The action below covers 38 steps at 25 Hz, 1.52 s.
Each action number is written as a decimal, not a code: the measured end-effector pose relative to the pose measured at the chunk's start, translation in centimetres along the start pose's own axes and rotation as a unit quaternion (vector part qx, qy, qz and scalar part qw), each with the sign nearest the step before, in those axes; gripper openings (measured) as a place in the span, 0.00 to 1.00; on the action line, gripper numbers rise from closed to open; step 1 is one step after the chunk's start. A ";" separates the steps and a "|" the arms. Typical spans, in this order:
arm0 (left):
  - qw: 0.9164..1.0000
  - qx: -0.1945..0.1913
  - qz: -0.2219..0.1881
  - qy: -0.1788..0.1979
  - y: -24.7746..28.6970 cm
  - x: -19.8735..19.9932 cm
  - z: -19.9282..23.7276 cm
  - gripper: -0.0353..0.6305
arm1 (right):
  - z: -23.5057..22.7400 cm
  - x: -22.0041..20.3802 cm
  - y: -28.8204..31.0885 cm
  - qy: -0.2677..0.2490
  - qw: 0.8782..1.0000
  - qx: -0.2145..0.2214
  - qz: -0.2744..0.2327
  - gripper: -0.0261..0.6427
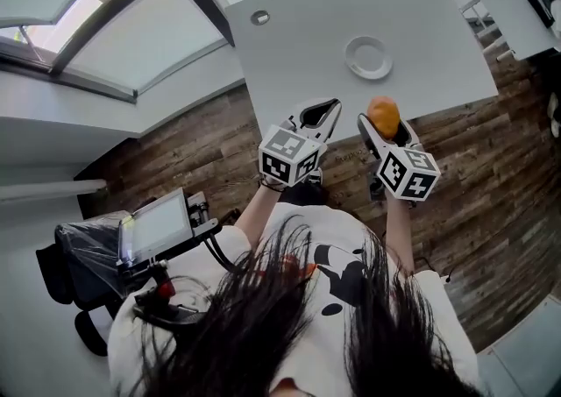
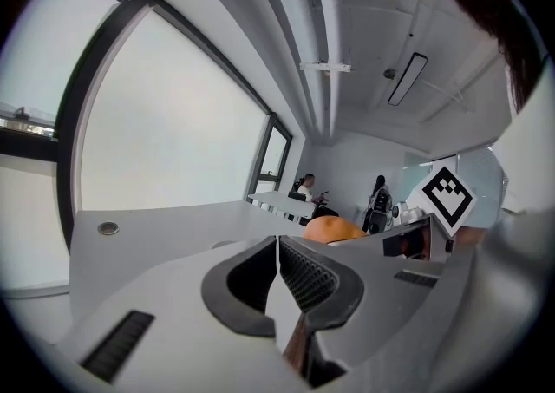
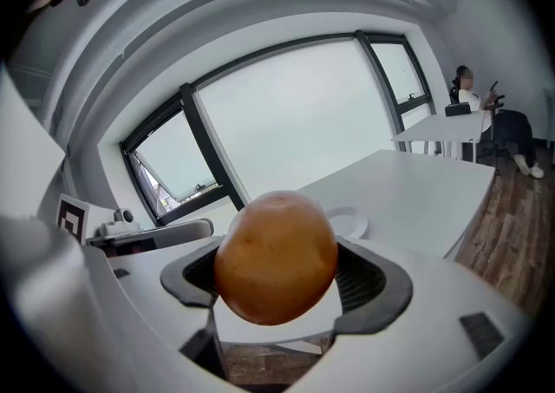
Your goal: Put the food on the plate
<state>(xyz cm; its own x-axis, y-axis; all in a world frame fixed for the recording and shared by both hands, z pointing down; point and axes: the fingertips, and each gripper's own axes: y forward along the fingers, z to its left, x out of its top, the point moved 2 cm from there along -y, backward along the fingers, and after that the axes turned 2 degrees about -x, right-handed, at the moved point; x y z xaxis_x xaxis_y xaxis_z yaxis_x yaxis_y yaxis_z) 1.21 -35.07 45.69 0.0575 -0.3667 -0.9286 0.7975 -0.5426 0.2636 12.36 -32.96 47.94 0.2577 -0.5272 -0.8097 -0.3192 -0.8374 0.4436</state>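
Holding the food (image 3: 276, 257) clamped in your right gripper (image 1: 384, 124), at the table (image 1: 351, 10) edge | plate (image 1: 368, 58) ahead, well apart, bare | left gripper (image 2: 277, 252) pinched together on nothing | go low over plate's middle before releasing — round, likely to roll

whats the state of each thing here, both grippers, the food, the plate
left gripper: shut, nothing between its jaws
right gripper: shut on the food
food: gripped between the right jaws, held in the air, not yet on the plate
plate: empty, lying flat on the table
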 end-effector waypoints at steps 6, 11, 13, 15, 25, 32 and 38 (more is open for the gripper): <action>1.000 -0.008 0.002 -0.009 2.9 0.9 2.3 0.07 | -1.2 1.7 2.4 0.000 1.000 -0.008 0.005 0.59; 1.000 -0.020 0.002 -0.013 2.8 0.7 2.1 0.07 | -0.6 1.3 2.1 -0.001 1.000 -0.014 0.007 0.59; 1.000 -0.021 0.007 -0.017 4.8 0.8 2.4 0.07 | -2.1 2.1 3.0 0.001 1.000 -0.015 0.010 0.59; 0.999 -0.023 0.015 -0.019 6.8 0.9 2.5 0.07 | -3.8 2.8 3.9 0.005 1.000 -0.014 0.016 0.59; 0.999 0.022 0.012 -0.029 8.2 1.7 5.4 0.07 | -5.3 4.9 7.6 -0.010 0.999 0.012 0.033 0.59; 0.997 0.059 -0.001 -0.043 8.4 2.2 7.5 0.07 | -5.7 5.7 10.2 -0.034 0.997 0.029 0.057 0.59; 0.995 0.082 0.004 -0.053 9.6 1.6 8.5 0.07 | -7.6 5.2 13.3 -0.060 0.994 0.041 0.080 0.59</action>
<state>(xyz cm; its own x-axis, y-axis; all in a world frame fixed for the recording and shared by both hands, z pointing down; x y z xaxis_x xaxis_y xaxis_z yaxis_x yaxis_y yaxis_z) 3.85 -47.32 49.01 -0.0071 -0.4452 -0.8954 0.6885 -0.6516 0.3185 16.39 -47.97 52.56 0.0884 -0.6283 -0.7730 -0.4220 -0.7265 0.5423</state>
